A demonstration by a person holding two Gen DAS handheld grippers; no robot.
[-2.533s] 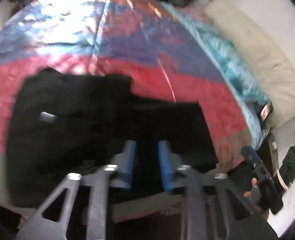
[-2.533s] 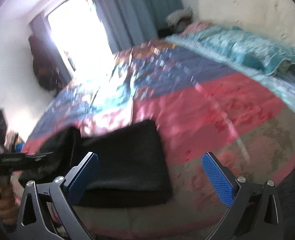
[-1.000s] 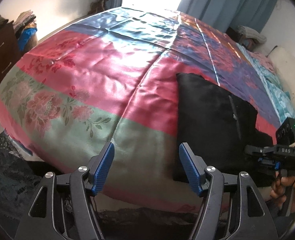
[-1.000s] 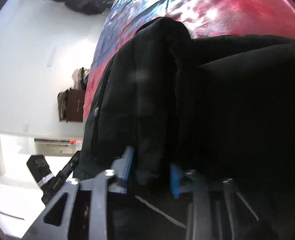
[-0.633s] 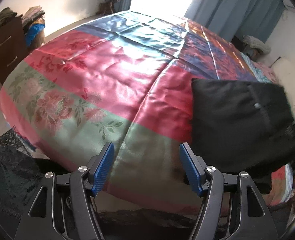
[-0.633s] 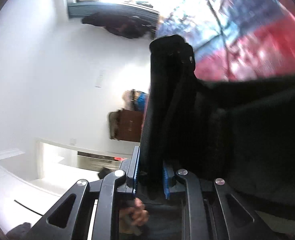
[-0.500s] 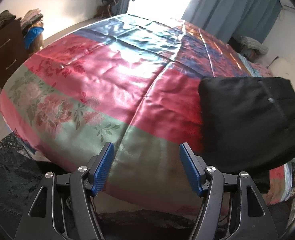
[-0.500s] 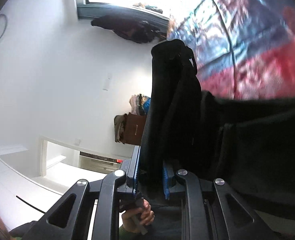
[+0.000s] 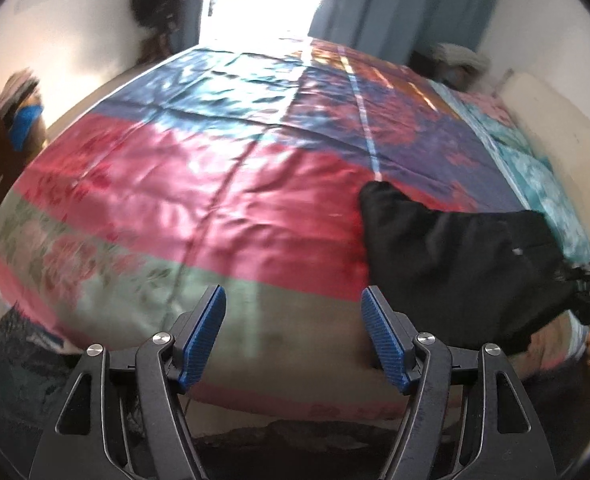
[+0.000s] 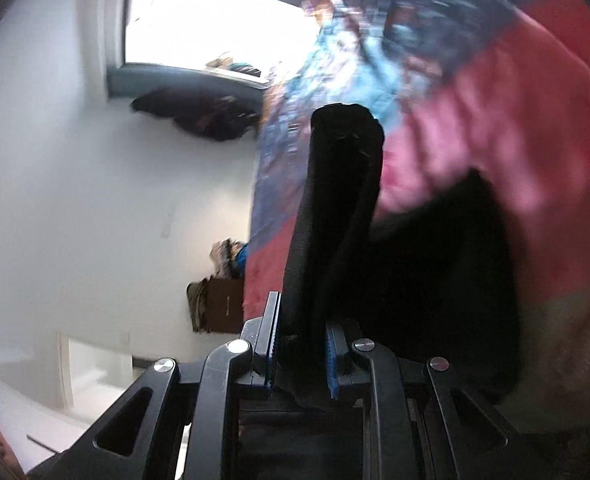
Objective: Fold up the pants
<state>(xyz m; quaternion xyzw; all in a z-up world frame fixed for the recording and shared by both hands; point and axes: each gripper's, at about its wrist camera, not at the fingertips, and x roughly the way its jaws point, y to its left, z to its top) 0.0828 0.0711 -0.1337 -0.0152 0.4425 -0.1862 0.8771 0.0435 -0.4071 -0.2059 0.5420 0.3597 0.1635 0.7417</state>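
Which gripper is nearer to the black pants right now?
Right. The right gripper is clamped on a bunched edge of the black pants; the left gripper hangs open beside them over the bedspread, not touching.

L gripper (image 9: 293, 334) jaws wide apart w/ nothing between; R gripper (image 10: 299, 354) rolled sideways, pads clamped on black pants (image 10: 335, 216) edge

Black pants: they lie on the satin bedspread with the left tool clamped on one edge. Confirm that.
Wrong tool. The right tool is clamped on the black pants, as the right wrist view shows; the left tool stands open, holding nothing, over the satin bedspread.
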